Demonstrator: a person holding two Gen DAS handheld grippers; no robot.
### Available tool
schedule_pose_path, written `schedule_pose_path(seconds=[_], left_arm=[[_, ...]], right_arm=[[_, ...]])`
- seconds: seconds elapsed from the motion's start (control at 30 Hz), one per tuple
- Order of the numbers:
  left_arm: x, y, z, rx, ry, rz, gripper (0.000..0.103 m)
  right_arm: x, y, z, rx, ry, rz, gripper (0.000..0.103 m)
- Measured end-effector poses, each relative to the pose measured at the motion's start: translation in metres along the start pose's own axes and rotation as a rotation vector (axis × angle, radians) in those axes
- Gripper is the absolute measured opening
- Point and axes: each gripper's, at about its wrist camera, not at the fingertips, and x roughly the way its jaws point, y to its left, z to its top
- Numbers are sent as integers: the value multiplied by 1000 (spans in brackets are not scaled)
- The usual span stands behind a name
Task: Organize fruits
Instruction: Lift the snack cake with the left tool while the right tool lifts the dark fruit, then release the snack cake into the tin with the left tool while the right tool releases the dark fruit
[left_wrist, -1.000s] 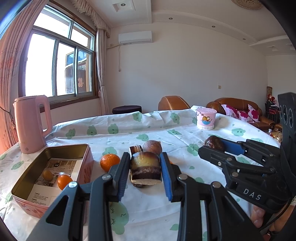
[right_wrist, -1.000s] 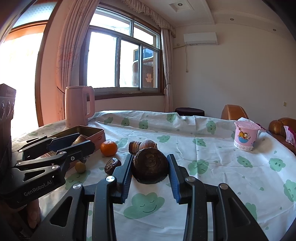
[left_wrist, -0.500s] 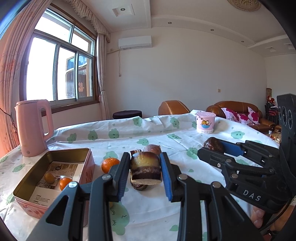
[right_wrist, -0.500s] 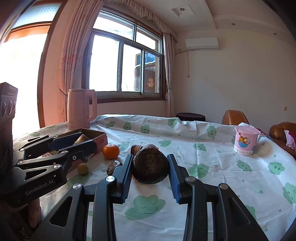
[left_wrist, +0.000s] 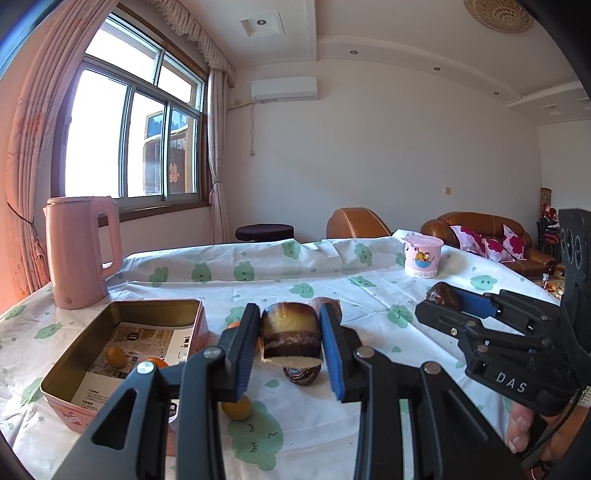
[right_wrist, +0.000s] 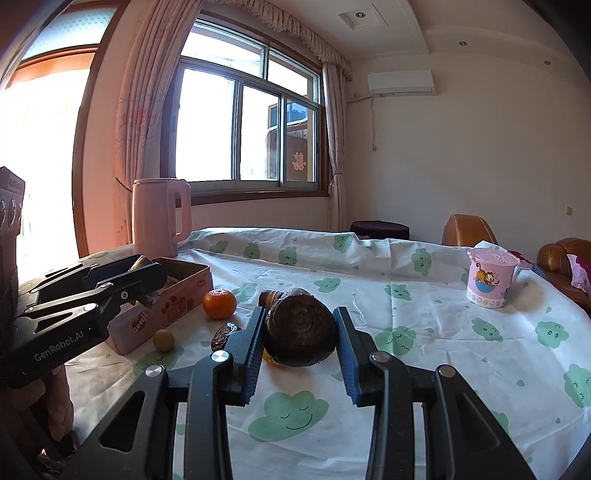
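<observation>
- Two tools are in view, and each one is clenched on a piece of fruit above the desk, which has a white cloth with green clouds.
- Left tool: its blue pads press both sides of a cut fruit piece, yellow on top and dark brown below, which hangs just to the right of the tin box.
- Right tool: it grasps a round dark brown fruit, further right of the tin box than the left tool.
- Inside the tin box, on a printed paper, lie a small yellow fruit and a small orange fruit.
- On the desk just beside the tin box, on its right side, lie a tangerine, a small yellow kumquat and a dark wrinkled fruit.
- Behind the tin box stands a pink kettle.
- Far to the right of the tin box stands a pink cup with a cartoon picture.
</observation>
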Motion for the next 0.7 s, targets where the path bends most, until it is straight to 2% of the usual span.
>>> schedule_pose_path(seconds=[0.2,0.3,0.7], left_arm=[[-5,8,4,-8,-2,15,35],[-4,19,8,-16,16,46,35],[10,113,23,-109,129,202,35]], right_arm=[[0,4,11,-31,-6,0,39],[2,12,23,-58,-8,19,39],[46,75,71,-192,21,92,39]])
